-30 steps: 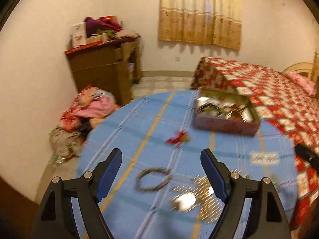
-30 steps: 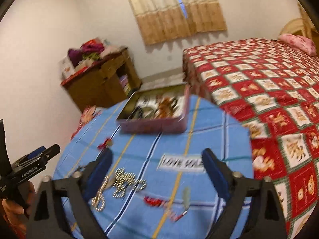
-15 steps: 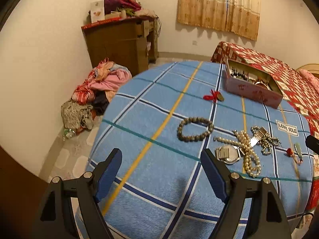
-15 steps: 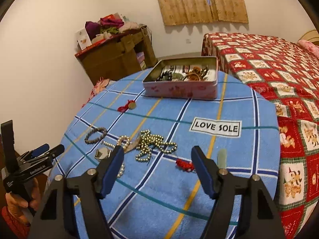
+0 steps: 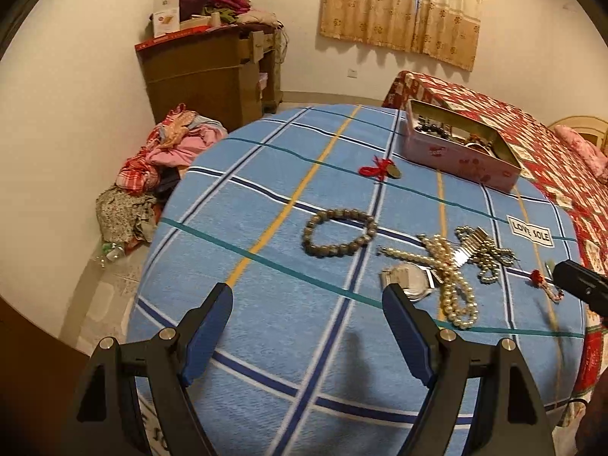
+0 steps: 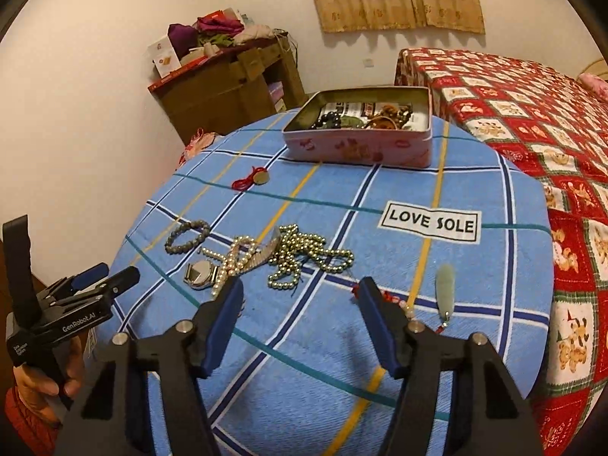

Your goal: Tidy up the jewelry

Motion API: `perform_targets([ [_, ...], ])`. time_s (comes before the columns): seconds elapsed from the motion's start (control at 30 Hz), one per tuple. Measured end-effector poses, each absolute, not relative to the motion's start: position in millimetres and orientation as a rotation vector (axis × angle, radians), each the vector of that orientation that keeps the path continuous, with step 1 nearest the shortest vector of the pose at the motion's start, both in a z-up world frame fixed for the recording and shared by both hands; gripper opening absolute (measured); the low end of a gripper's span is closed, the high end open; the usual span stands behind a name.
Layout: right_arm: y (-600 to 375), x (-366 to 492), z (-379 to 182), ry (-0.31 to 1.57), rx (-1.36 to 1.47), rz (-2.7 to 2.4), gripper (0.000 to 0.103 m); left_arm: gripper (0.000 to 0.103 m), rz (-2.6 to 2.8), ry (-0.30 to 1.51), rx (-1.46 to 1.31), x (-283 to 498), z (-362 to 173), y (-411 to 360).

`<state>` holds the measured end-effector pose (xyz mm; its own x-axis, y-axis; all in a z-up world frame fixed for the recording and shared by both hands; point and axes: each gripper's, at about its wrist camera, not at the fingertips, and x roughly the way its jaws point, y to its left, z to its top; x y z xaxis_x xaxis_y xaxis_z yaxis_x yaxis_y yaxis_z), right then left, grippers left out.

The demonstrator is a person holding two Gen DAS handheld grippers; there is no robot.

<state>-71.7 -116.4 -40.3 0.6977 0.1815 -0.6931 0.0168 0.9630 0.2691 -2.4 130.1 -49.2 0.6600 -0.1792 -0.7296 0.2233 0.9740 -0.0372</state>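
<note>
Jewelry lies scattered on a round table under a blue plaid cloth [image 6: 475, 174] with a white "LOVE SOLE" label [image 6: 431, 222]. At the far edge stands a pink rectangular metal tin [image 6: 357, 148], open, with dark beads and other pieces inside. Mid-table lie a tangled string of greenish metallic beads [image 6: 307, 262], a cream pearl strand [image 5: 452, 277] crossing a silver wristwatch [image 6: 199, 273], and a grey stone-bead bracelet [image 5: 338, 231]. Smaller: a pale jade pendant [image 6: 444, 288] and a red-corded coin charm [image 6: 252, 179]. The left gripper [image 5: 306, 296] hovers spread wide, empty. The right gripper [image 6: 298, 288] has just been closing, with nothing pinched between its jaws.
</note>
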Motion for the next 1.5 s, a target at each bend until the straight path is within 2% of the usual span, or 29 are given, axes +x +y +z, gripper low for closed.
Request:
perform_targets([
  [0.33, -96, -64, -45, 0.824, 0.246, 0.171, 0.066, 0.081, -0.192, 0.838, 0.152, -4, -55, 118],
  [0.43, -88, -54, -48, 0.843, 0.253, 0.204, 0.059, 0.081, -0.185, 0.839, 0.15, -4, -55, 121],
  [0.87, -36, -4, -84, 0.954, 0.155, 0.273, 0.057, 0.081, -0.209, 0.831, 0.139, -6, -54, 133],
  [0.93, -31, -1, -83, 0.96, 0.11, 0.257, 0.053, 0.081, -0.225, 0.83, 0.139, -5, -54, 132],
  [0.97, -31, -1, -83, 0.961, 0.09, 0.246, 0.042, 0.081, -0.235, 0.83, 0.137, -5, -54, 131],
  [1.0, -30, -1, -84, 0.965, 0.066, 0.239, 0.023, 0.081, -0.244, 0.83, 0.135, -5, -54, 131],
  [1.03, -31, -1, -84, 0.974, 0.053, 0.241, 0.019, 0.081, -0.254, 0.832, 0.137, -5, -54, 130],
  [1.2, -49, -9, -70, 0.954, 0.154, 0.284, 0.01, 0.081, -0.292, 0.829, 0.168, -5, -56, 121],
  [1.47, -89, -47, -13, 0.804, 0.23, 0.26, 0.01, 0.081, -0.392, 0.839, 0.186, 5, -58, 98],
  [1.5, -88, -46, -15, 0.813, 0.227, 0.274, 0.014, 0.081, -0.392, 0.842, 0.188, 7, -59, 96],
])
